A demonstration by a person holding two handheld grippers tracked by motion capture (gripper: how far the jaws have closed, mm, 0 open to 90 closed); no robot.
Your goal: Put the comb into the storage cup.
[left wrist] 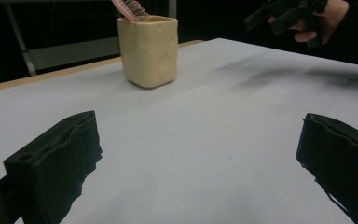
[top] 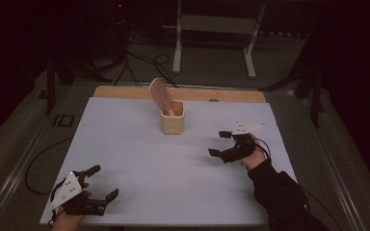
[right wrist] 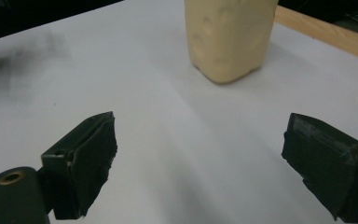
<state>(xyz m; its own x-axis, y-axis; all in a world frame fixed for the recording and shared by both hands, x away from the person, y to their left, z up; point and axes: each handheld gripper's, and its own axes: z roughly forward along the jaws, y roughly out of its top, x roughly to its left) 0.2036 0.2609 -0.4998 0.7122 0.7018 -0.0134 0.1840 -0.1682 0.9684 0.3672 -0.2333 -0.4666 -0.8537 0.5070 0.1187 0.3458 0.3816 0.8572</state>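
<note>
Pink hairbrush point(top: 160, 94): upper centre, standing head-up in cream cup point(top: 172, 123); likely light, stiff.
Hold: bristle head's edges, handle being buried.
My right gripper point(top: 220, 143): released, nearest.
My left gripper point(top: 103, 182): released, lower left.

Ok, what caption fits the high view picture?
Two open hand-held grippers wait near a cup holding a pink brush.

Dim room, black surroundings; the white table point(top: 139, 159) is softly lit, with faint smeared shadows and mild blur.
</note>
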